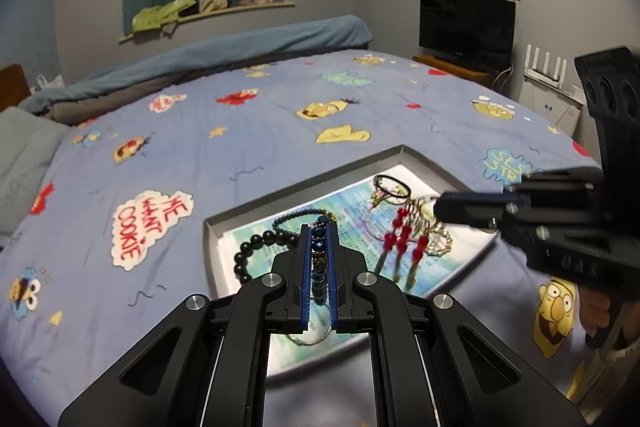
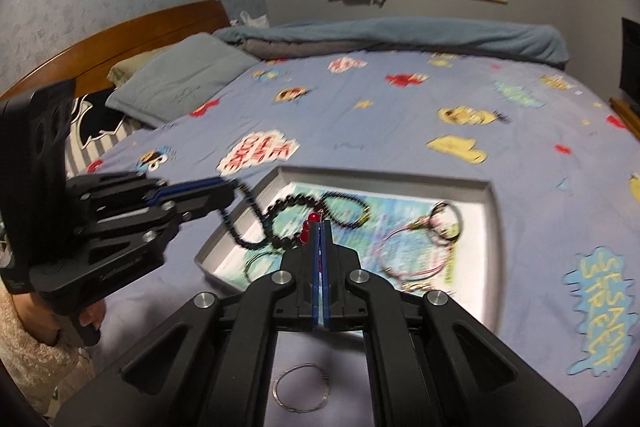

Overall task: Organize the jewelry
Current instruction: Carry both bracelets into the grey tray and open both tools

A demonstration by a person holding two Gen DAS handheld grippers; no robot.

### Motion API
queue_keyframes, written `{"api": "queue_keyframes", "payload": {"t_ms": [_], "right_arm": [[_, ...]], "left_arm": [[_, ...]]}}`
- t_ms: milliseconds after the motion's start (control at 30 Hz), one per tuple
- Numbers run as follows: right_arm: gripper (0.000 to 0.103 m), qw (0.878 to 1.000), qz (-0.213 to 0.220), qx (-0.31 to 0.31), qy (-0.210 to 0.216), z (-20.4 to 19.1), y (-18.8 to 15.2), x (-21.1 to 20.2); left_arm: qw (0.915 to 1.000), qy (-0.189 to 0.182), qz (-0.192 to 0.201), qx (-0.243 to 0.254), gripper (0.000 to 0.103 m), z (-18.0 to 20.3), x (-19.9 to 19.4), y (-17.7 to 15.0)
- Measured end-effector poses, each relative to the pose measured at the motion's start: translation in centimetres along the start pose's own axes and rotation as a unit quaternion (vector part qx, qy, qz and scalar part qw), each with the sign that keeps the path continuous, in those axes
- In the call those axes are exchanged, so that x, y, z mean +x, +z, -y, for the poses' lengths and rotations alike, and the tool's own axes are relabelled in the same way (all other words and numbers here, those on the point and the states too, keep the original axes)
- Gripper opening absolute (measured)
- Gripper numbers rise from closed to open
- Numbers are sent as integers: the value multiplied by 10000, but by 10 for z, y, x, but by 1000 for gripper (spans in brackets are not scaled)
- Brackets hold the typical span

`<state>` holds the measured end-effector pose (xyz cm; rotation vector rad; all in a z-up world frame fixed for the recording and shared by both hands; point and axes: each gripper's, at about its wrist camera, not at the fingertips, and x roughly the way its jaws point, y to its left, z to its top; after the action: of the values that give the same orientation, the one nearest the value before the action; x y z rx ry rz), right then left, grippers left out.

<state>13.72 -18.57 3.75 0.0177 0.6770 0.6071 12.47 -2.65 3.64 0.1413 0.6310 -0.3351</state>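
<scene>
Two grippers at work over one grey tray (image 1: 420,157) on the cartoon-print bedspread (image 1: 248,131), both clenched on jewelry. Left gripper (image 1: 320,227) clamped on a strand of dark blue faceted beads (image 1: 319,247), pinched lengthwise between the blue pads, with the rest of the strand (image 2: 236,223) hanging from the tips toward the tray's near-left corner in the right wrist view. Right gripper (image 2: 320,227) closed tight on red-beaded dangles (image 1: 402,237), gold chain trailing under them.

Step in hand, by the look of it: lifting or separating pieces above the tray, sorting not yet finished. Next move likely calls for drawing each strand clear without snagging neighbours, then laying it flat on a bare part of the printed paper liner (image 2: 400,219).

Resting inside the tray: black round-bead bracelet (image 1: 256,247) at the left side, black hair tie (image 1: 394,186) toward the far corner, pink cord loop (image 2: 404,247). Off the tray, on the bedspread by its near edge: thin silver wire ring (image 2: 302,387).

Left tool angled in from the left, tips low; right tool reaching in from the right, held roughly level.
</scene>
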Motion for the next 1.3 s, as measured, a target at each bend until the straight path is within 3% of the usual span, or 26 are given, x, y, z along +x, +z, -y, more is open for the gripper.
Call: {"api": "queue_keyframes", "payload": {"t_ms": [100,400,567,800,1300], "right_arm": [[1,9999,-95,93,78,5,-3,7],[1,9969,-649,378,-246,35,-21,34],[1,9951,-790,506,-320,47,-27,40],[1,9936,-891,593,-350,56,-28,45],[1,9918,-1102,498,-425,54,-35,57]], "left_arm": [[9998,-170,-47,-103,8,-3,11,2],[9963,-721,-392,-272,8,4,61,-3],[9959,-719,-509,-202,8,10,82,-3],[9945,-392,-949,-224,8,7,108,-10],[9909,-284,-1299,-197,8,6,125,-22]]}}
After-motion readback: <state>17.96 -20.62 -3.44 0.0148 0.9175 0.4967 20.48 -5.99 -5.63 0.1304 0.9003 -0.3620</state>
